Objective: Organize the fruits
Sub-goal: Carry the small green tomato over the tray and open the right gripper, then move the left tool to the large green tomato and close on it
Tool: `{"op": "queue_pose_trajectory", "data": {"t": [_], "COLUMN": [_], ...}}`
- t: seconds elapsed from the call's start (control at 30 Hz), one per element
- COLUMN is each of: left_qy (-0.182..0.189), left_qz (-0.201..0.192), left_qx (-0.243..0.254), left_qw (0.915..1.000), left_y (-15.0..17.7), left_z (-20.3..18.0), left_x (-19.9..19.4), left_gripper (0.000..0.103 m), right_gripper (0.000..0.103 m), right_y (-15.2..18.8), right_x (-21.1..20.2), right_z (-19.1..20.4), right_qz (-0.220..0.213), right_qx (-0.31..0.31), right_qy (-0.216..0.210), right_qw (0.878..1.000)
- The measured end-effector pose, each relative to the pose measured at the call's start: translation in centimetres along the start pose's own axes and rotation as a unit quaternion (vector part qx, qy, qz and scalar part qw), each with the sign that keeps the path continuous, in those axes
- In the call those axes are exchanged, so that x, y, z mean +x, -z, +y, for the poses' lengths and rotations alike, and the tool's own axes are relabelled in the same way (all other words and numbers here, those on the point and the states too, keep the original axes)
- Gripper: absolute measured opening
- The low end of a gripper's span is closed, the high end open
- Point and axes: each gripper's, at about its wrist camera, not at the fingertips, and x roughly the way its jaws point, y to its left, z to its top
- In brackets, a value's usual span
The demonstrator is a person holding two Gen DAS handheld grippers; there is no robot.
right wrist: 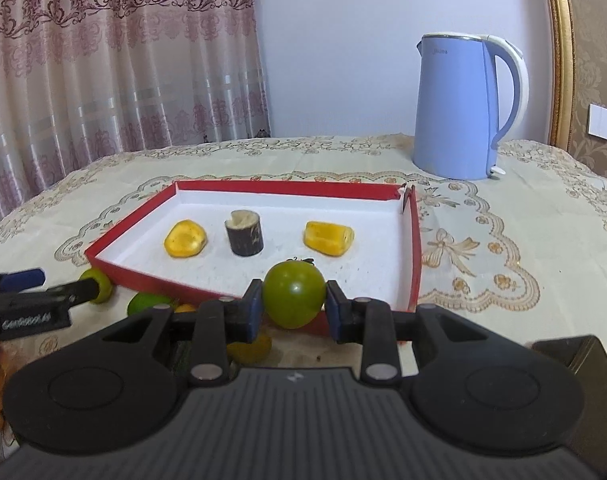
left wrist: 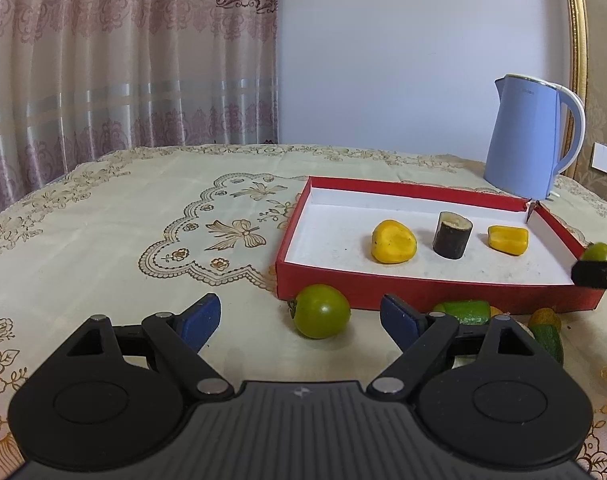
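1. Right wrist view: right gripper (right wrist: pixel 293 307) clamped on green tomato (right wrist: pixel 293 294), near red tray's (right wrist: pixel 414 248) near rim.
2. Left gripper (left wrist: pixel 299 320) spread apart, second green tomato (left wrist: pixel 321 317) on tablecloth (left wrist: pixel 103 264) between fingers.

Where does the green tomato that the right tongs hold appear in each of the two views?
Left wrist view: at the far right edge, the held green tomato peeks above the right tongs, beside the red tray's right wall.
Right wrist view: bottom centre, the same tomato sits clamped between the blue pads, over the tray's near wall.
Shared landmark: the dark cylinder piece standing between two yellow pieces in the tray.
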Motion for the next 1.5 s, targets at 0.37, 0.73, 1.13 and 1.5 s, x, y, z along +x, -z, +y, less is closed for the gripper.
{"op": "queue_pose_trajectory", "data": {"t": [0.37,0.73,1.13,1.5], "left_qy": [0.001,0.003,0.011,-0.031], "left_qz": [0.006,0.008,0.049,0.038], "left_qx": [-0.007,-0.006,-0.038,0.082], "left_qw": [1.0,0.9999,0.998,0.9955], "left_y": [-0.1,-0.1,-0.7,-0.9], "left_z": [0.2,0.1,1.3,-1.9], "left_x": [0.2,0.4,2.0,2.6], "left_gripper": [0.087,0.087,0.087,0.087], "right_gripper": [0.03,0.073,0.102,0.103], "right_y": [-3.1,-2.7,2.3,3.9], "right_x": [5.8,3.4,-1.0,0.1], "right_z": [-1.2,-0.3,-1.2,-1.5], "right_qz": [0.035,-0.01,-0.018,0.001], "right_qx": [0.001,-0.011,0.088,0.09], "right_qy": [0.023,0.046,0.006,0.012], "right_qw": [0.999,0.999,0.996,0.996]}}
